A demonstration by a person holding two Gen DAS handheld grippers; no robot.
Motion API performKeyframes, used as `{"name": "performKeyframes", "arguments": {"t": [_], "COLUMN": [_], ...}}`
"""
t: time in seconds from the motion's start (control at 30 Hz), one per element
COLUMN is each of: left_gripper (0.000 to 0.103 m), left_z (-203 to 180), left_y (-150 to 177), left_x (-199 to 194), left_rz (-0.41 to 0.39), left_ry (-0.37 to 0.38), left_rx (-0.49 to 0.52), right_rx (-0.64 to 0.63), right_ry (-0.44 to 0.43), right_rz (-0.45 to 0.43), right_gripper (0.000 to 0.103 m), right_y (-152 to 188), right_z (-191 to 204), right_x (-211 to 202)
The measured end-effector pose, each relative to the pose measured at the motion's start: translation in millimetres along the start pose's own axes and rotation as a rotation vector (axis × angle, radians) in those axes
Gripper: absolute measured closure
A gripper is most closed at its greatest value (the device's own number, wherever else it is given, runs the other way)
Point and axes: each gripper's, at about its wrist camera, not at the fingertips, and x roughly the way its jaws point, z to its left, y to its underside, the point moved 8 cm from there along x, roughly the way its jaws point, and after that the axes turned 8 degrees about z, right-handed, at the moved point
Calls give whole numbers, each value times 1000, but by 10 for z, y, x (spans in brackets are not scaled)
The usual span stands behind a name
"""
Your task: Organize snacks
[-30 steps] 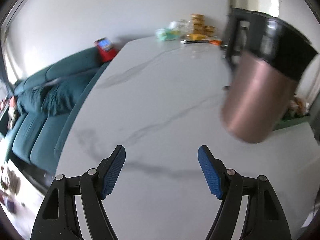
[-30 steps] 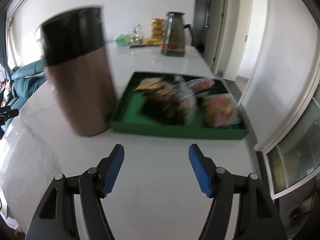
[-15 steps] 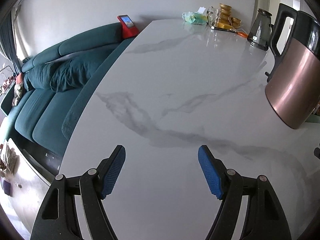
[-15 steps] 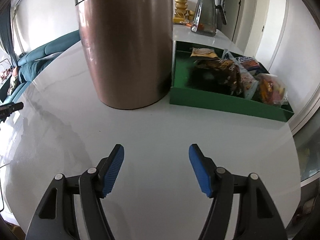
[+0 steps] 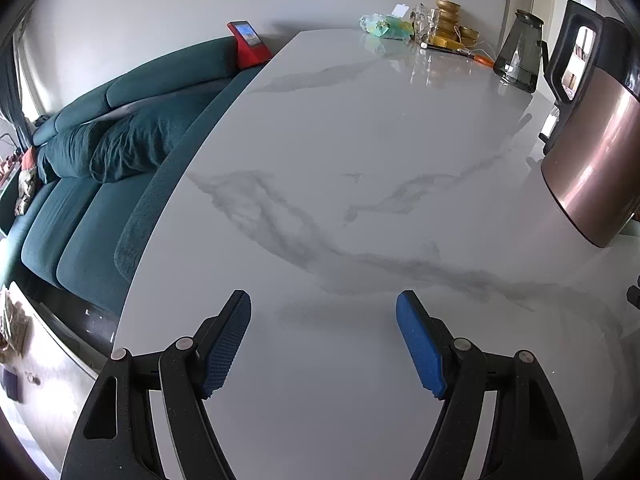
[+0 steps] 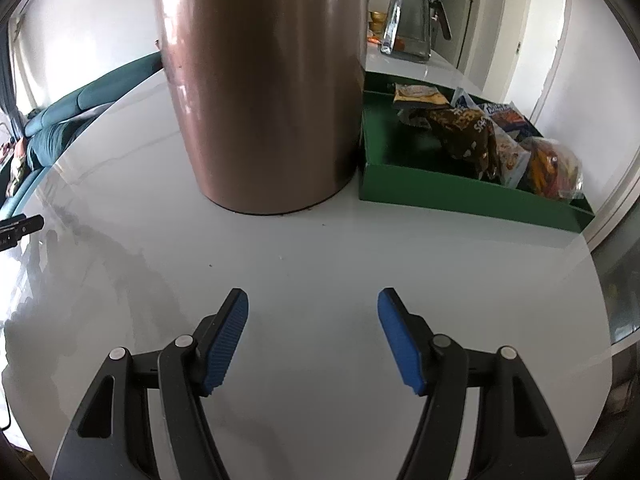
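In the right wrist view a green tray (image 6: 460, 196) sits on the white marble table, right of a tall copper-coloured jug (image 6: 264, 92). Several snack packets lie in the tray: a brown one (image 6: 464, 136), a yellow one (image 6: 418, 94), a blue-white one (image 6: 502, 114) and a clear bag of orange snacks (image 6: 554, 168). My right gripper (image 6: 312, 336) hovers open over bare tabletop in front of the jug, nothing between its blue pads. My left gripper (image 5: 324, 340) is open too, over bare marble, with the jug (image 5: 596, 160) at its far right.
A teal sofa (image 5: 100, 160) runs along the table's left edge, with a red phone stand (image 5: 246, 44) at its back. At the far end stand a glass pitcher (image 5: 520, 56), gold bowls (image 5: 450, 24) and a greenish bag (image 5: 382, 26). A doorway opens behind the tray.
Both grippers have dropped lower and closer to the table. The jug now fills the right wrist view, and in the left wrist view it has slid to the right edge. The jaws have kept their opening.
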Motion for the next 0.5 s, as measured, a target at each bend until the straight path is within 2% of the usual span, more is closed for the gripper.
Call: {"name": "performKeyframes", "arguments": {"t": [0.37, 0.5], "left_gripper": [33, 26], "left_z": [27, 32], "left_y": [-95, -117], "left_x": [119, 141], "left_rz": [-5, -15], "left_ry": [14, 17], "left_rx": [15, 24], "right_rx": [39, 43], "right_ry": [27, 39], "right_rz": [-1, -15], "right_gripper": [11, 9], "right_y": [-80, -112], "right_z": [-28, -63], "right_x": [138, 151]}}
